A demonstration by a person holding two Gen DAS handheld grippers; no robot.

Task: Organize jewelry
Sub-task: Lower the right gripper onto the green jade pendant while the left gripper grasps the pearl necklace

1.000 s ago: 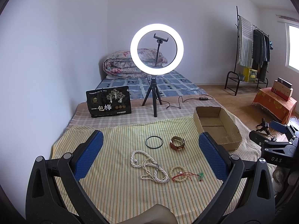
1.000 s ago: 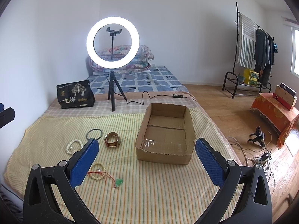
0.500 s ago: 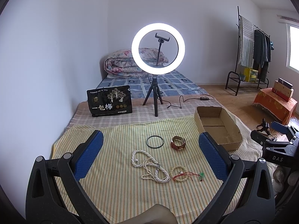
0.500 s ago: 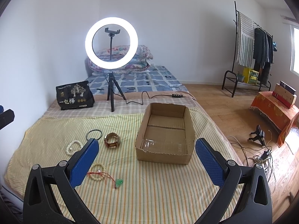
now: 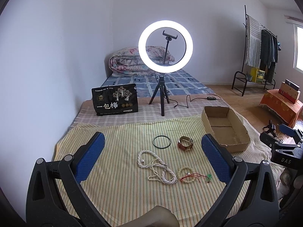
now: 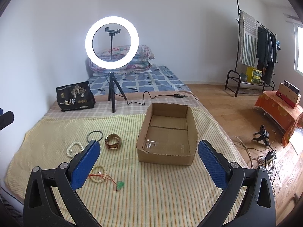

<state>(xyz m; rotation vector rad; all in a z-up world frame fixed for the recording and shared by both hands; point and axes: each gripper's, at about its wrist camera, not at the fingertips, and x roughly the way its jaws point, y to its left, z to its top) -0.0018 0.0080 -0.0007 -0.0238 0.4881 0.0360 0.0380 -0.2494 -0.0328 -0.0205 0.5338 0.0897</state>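
Observation:
On a yellow striped cloth lie a dark green bangle, a brown watch, a long white bead necklace, and a cream bead bracelet with a red cord and green pendant. An open cardboard box stands to their right. My left gripper is open and empty, above the necklace. My right gripper is open and empty, in front of the box. The right wrist view also shows the bangle, watch, bracelet and pendant.
A lit ring light on a tripod and a black printed bag stand behind the cloth. Folded bedding lies by the wall. A clothes rack, orange-covered stand and floor cables are at the right.
Both views have shifted only slightly; the scene drifts a little. The jewelry and box have not moved, and both grippers stay open.

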